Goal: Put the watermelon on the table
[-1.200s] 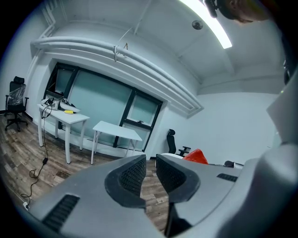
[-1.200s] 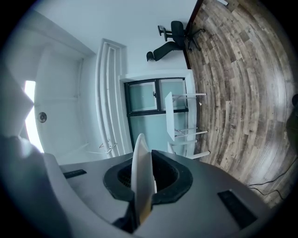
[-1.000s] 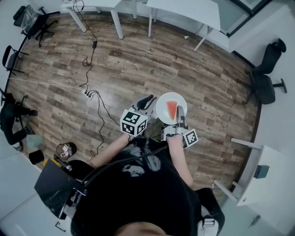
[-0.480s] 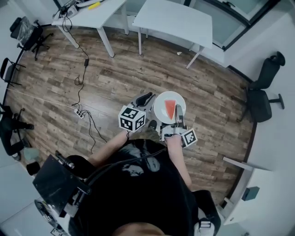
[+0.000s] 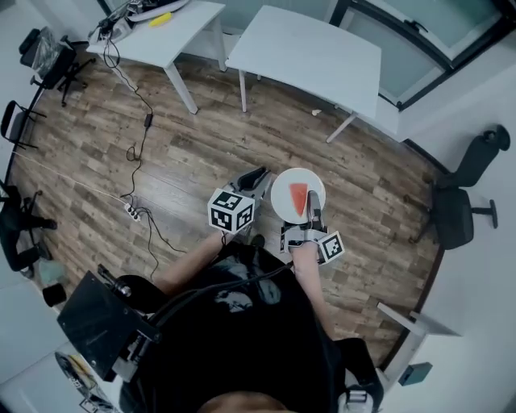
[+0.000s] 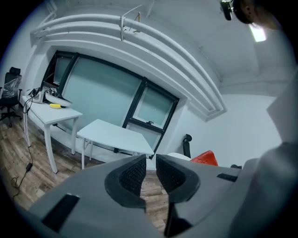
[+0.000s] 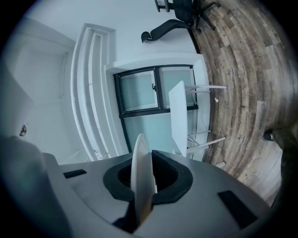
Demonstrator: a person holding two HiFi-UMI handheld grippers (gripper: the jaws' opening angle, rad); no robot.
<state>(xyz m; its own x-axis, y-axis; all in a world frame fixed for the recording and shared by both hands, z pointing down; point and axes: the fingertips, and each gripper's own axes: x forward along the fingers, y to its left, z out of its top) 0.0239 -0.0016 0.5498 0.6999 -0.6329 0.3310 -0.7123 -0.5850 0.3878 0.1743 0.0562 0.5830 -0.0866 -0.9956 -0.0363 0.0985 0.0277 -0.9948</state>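
Observation:
A red watermelon slice (image 5: 299, 198) lies on a round white plate (image 5: 285, 192) carried above the wooden floor in the head view. My right gripper (image 5: 314, 198) is shut on the plate's near rim; in the right gripper view the plate (image 7: 142, 176) shows edge-on between the jaws. My left gripper (image 5: 260, 175) hovers just left of the plate, jaws shut with nothing between them. In the left gripper view the watermelon (image 6: 205, 158) peeks from behind the right-hand jaw. An empty white table (image 5: 310, 56) stands ahead, also seen as the table (image 6: 116, 135) and the table (image 7: 178, 116).
A second white table (image 5: 161, 28) with a yellow object (image 5: 160, 18) and cables stands at the upper left. A cable and power strip (image 5: 129, 211) lie on the floor to the left. Black office chairs stand at the right (image 5: 459, 202) and far left (image 5: 48, 48).
The person has walked toward the white tables, which now show larger and lower in the head view. The plate with the watermelon stays in the right gripper; the left gripper stays beside it.

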